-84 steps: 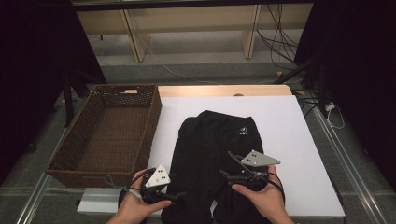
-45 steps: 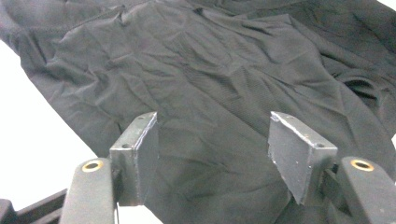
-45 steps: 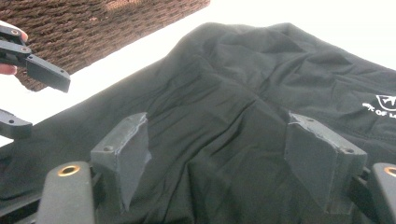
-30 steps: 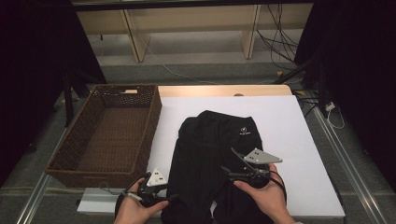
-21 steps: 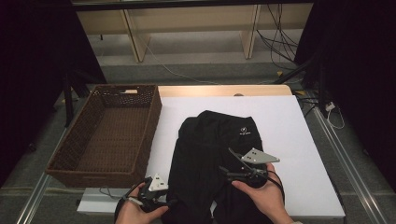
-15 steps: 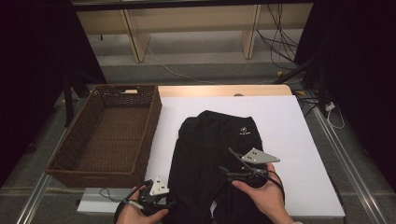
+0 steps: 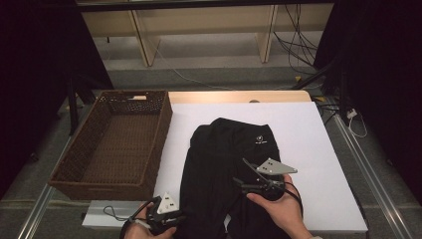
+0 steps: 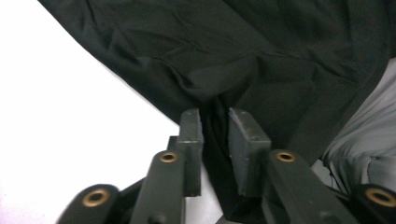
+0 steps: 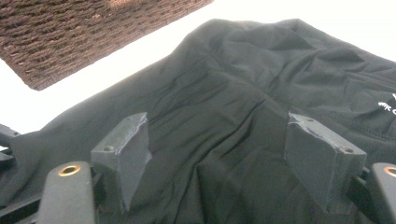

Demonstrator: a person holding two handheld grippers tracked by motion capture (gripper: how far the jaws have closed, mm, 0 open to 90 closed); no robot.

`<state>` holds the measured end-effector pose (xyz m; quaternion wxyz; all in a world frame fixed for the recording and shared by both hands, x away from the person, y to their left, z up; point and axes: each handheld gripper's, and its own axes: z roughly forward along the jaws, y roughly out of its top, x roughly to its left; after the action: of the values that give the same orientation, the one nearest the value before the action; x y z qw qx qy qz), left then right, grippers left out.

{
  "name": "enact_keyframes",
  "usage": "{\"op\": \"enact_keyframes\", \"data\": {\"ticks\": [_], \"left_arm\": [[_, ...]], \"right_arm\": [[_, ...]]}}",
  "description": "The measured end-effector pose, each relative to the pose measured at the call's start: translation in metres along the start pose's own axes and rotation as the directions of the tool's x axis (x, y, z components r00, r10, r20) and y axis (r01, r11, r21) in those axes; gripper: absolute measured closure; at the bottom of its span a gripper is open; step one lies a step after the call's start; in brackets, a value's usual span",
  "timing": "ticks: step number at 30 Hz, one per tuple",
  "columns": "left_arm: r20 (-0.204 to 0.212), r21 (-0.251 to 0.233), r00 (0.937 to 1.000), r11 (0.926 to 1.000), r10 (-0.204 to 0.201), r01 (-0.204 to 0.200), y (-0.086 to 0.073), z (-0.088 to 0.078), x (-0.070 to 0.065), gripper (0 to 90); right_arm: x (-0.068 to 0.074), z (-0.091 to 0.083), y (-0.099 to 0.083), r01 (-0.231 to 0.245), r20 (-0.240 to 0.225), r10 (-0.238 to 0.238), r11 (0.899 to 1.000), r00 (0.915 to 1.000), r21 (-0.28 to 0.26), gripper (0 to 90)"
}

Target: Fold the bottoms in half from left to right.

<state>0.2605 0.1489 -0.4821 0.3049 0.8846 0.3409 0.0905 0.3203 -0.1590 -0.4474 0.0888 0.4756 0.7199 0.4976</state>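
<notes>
A black garment (image 7: 224, 164) with a small white logo lies rumpled on the white board (image 7: 308, 129). At its near left edge sits my left gripper (image 7: 181, 217). In the left gripper view its jaws have just been closing, and the left gripper (image 8: 215, 126) now pinches a fold of the black cloth (image 8: 233, 56), which puckers at the pads. My right gripper (image 7: 240, 172) hovers over the garment's near middle, pointing left. In the right gripper view the right gripper (image 9: 219, 140) stands wide open, with the cloth (image 9: 243, 93) below and nothing held.
A brown wicker basket (image 7: 164, 129) stands along the board's left side, and its corner (image 9: 70, 37) shows past the garment. Beyond the table are wooden shelf legs and cables on the floor. Bare white board lies to the right of the garment.
My left hand has slid back toward the near edge of the table, to the garment's left hem. The right hand has stayed put.
</notes>
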Motion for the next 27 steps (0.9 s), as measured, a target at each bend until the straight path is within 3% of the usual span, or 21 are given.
{"op": "enact_keyframes", "data": {"ticks": [4,9,13,18,22,25,26,27], "left_arm": [[0.005,-0.001,0.9997,0.9997,0.024,-0.024,0.000,0.001,-0.003,84.9],[0.017,-0.007,0.9992,0.9994,0.035,-0.035,0.000,0.001,-0.002,88.4],[0.079,-0.026,0.9969,0.9997,0.002,0.000,-0.001,0.000,0.003,89.0],[0.068,-0.057,0.9966,0.9975,0.046,-0.042,0.003,-0.008,0.002,89.1],[0.076,-0.060,0.9950,0.9963,0.065,-0.061,0.004,-0.011,0.001,89.2],[0.073,-0.089,0.9950,0.9941,0.068,-0.061,0.005,-0.016,0.001,89.2],[0.072,-0.100,0.9951,0.9931,0.069,-0.061,0.005,-0.018,0.002,89.3],[0.070,-0.105,0.9951,0.9925,0.070,-0.062,0.006,-0.019,0.002,89.3]], "right_arm": [[0.000,0.000,0.000,0.003,0.000,-0.003,1.000,1.0000,0.000,24.5],[0.001,0.001,0.000,0.008,-0.003,-0.008,1.000,1.0000,0.000,24.5],[0.001,0.003,-0.001,0.003,0.002,-0.003,1.000,1.0000,-0.001,24.7],[0.003,0.007,0.004,0.008,-0.002,-0.008,1.000,1.0000,-0.001,26.0],[0.005,0.014,0.015,0.026,0.003,-0.026,1.000,0.9996,-0.011,26.7],[0.008,0.020,0.027,0.036,0.007,-0.036,0.999,0.9993,-0.025,27.3],[0.009,0.023,0.030,0.034,0.006,-0.034,0.999,0.9994,-0.029,28.0],[0.014,0.028,0.035,-0.033,0.020,0.034,0.998,0.9992,-0.054,28.6]]}}
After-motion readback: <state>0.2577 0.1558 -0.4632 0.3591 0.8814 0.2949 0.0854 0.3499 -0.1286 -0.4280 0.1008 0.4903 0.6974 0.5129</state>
